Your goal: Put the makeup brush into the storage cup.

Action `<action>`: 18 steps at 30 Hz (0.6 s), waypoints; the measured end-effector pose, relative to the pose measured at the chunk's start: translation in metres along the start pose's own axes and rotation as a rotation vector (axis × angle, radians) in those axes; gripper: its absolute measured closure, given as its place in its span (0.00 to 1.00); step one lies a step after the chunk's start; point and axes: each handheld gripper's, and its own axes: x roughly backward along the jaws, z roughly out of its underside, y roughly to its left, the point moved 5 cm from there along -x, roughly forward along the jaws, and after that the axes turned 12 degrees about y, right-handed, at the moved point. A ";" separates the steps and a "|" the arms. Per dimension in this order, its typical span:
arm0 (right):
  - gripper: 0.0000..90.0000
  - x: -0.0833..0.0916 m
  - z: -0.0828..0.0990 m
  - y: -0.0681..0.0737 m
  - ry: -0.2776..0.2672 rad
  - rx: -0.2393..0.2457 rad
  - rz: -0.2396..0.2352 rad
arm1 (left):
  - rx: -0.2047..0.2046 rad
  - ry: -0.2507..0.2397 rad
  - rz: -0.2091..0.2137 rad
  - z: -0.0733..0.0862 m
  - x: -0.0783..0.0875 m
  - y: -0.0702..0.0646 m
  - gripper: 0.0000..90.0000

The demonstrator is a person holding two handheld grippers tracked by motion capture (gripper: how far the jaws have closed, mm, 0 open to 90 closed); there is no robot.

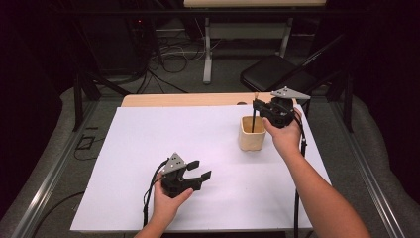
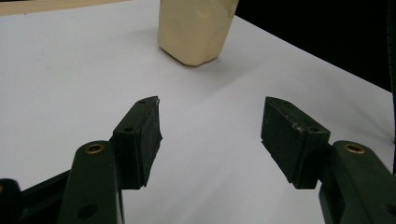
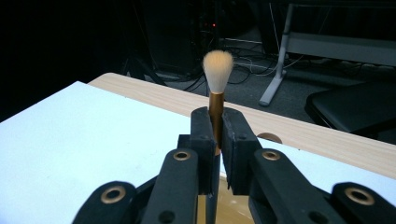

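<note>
Soft pale bristles top a slim brush (image 3: 217, 88) with a copper ferrule, pinched upright in the right tongs (image 3: 215, 135) above a smooth cream cup (image 1: 251, 133) on the white-covered desk (image 1: 148, 148). Left tongs (image 2: 210, 135) gape, holding nothing.

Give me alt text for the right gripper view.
The right gripper is shut on a brush, bristles up, above a beige cup. Behind lie the white sheet, the wooden table edge and a dark room.
</note>
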 end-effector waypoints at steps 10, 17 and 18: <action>0.93 -0.004 0.004 0.001 0.002 0.001 0.003 | 0.003 -0.002 0.001 0.000 0.000 0.000 0.42; 0.93 -0.009 0.011 -0.001 0.022 -0.005 0.007 | 0.001 -0.001 0.001 0.000 0.000 0.000 0.42; 0.93 -0.010 0.012 -0.002 0.021 -0.003 0.008 | 0.000 0.000 0.000 0.000 0.000 0.000 0.42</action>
